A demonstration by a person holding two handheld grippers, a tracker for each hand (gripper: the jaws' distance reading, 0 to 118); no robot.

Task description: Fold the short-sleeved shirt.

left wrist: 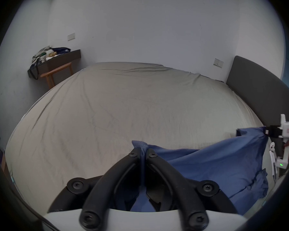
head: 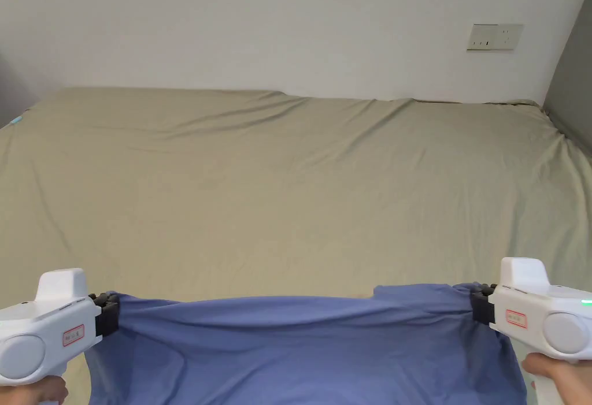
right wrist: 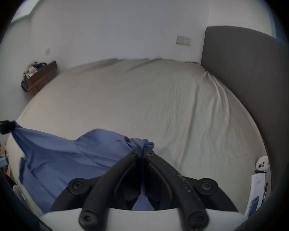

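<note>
Both grippers (head: 110,312) (head: 478,303) pinching soft, creased blue shirt (head: 300,342)

No writing can be read anywhere. The left hand-held gripper (head: 107,314) and the right hand-held gripper (head: 481,305) each carry a small white sticker with a red border on the white housing, but the print inside is too small and blurred to make out. The wall plate (head: 495,37) above the bed bears no legible marking.

A bedroom: wide sheeted bed (head: 300,181), grey headboard (right wrist: 244,71), cluttered wall-side desk (left wrist: 60,59).
</note>
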